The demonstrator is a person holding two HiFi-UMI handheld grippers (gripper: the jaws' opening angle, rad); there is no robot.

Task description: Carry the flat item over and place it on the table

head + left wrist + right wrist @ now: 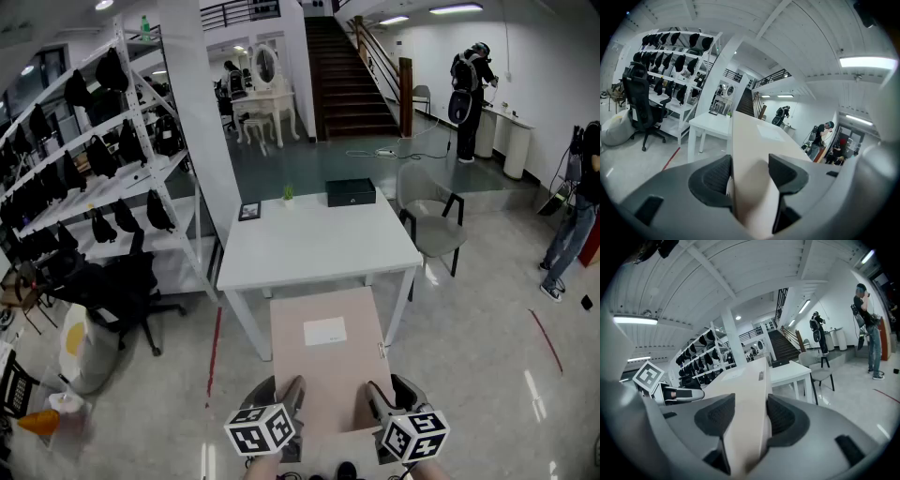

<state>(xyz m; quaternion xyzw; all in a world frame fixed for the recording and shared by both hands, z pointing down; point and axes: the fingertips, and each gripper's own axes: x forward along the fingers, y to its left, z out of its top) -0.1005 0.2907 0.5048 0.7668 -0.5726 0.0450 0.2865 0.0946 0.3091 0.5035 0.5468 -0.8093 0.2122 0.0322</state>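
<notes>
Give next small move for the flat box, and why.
Probably carry it forward and slightly up. The left tool and right tool both clamp the near end of the flat beige box, and its far end stops about at the near edge of the white table, not yet over the top.

Free table [309,253] front; black box [351,192] behind

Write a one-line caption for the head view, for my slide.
The left gripper and the right gripper hold a flat beige box in front of a white table.
</notes>
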